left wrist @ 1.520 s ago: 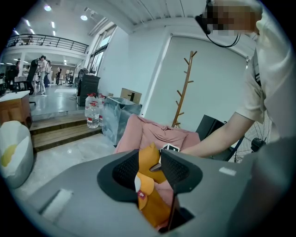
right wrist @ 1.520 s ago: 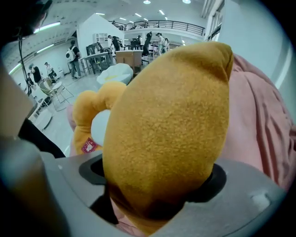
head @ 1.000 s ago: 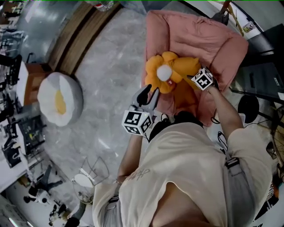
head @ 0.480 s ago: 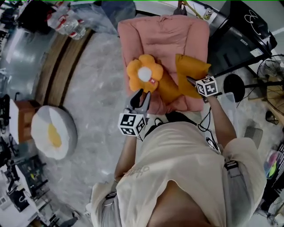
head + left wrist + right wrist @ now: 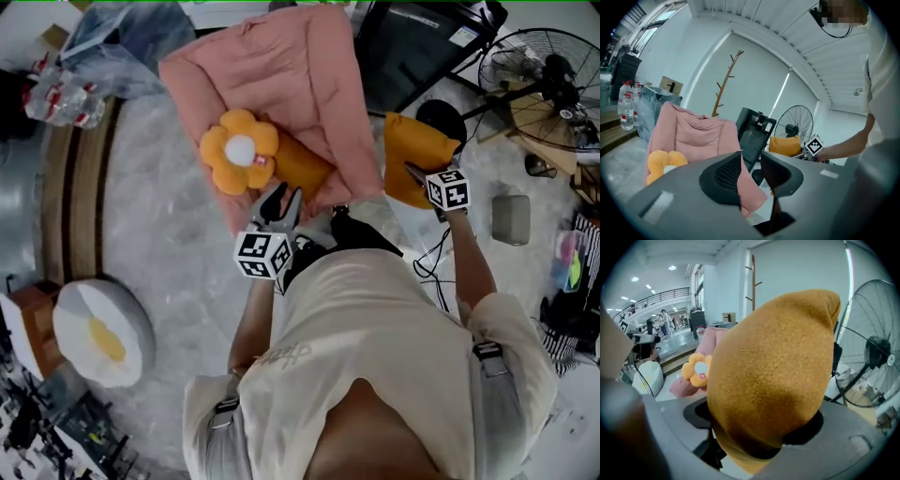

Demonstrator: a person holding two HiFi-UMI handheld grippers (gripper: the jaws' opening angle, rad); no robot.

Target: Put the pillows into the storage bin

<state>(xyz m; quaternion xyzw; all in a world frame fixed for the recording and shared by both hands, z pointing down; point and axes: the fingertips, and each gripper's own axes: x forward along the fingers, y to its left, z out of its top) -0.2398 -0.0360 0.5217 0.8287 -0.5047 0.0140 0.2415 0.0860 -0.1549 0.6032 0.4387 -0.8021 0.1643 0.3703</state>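
Note:
My right gripper [image 5: 413, 174] is shut on a mustard-orange pillow [image 5: 415, 150] and holds it in the air to the right of the pink floor chair [image 5: 272, 75]. In the right gripper view that pillow [image 5: 773, 366] bulges out between the jaws and hides most of the scene. An orange flower pillow [image 5: 239, 150] with a white centre lies on the chair, partly over another orange pillow [image 5: 302, 165]. My left gripper [image 5: 281, 199] is open and empty at the chair's near edge. A black boxy bin [image 5: 412, 47] stands behind the held pillow.
A floor fan [image 5: 539, 66] stands at the far right. A fried-egg cushion [image 5: 98, 333] lies at the lower left beside a wooden step [image 5: 75, 206]. Water bottles [image 5: 56, 94] and a clear plastic bag [image 5: 131, 37] sit at the upper left. Cables trail by my feet.
My right gripper has lifted the mustard-orange pillow off the pink chair and carried it rightward, clear of the chair. The left gripper stays near the chair's front edge. The head view has swung round.

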